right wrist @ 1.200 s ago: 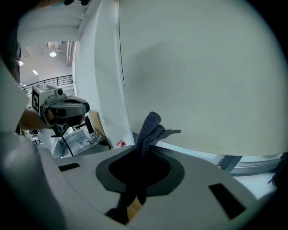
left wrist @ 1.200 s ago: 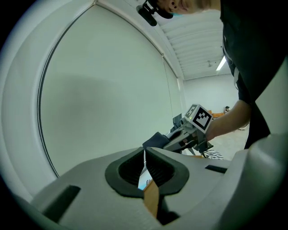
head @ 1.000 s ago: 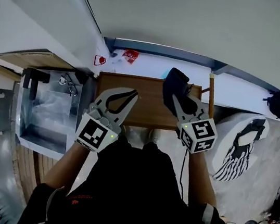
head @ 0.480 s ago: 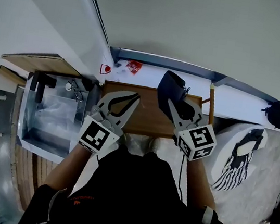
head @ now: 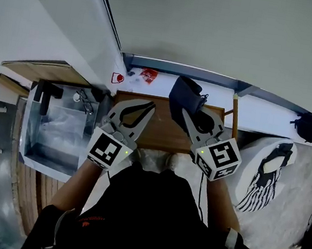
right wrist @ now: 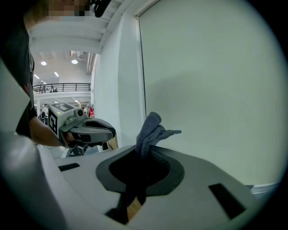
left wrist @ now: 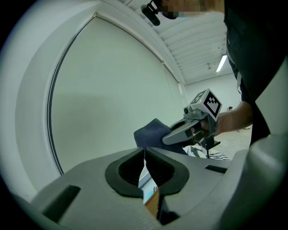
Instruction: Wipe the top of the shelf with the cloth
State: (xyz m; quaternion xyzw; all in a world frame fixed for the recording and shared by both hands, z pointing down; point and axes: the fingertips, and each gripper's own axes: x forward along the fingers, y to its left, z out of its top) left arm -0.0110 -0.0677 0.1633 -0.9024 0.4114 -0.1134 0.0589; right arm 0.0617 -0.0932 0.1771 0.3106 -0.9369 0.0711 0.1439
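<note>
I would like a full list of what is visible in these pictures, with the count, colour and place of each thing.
shelf: one, brown wooden top, centre, below both grippers
cloth: one, dark blue, above the shelf's far edge
metal tub: one, silver, left of the shelf
small item: one, red and white, on the pale ledge behind the shelf; too small to identify
round mat: one, white with a black pattern, floor at right
left gripper: one, grey, shut and empty, over the shelf
right gripper: one, grey, shut on the cloth
</note>
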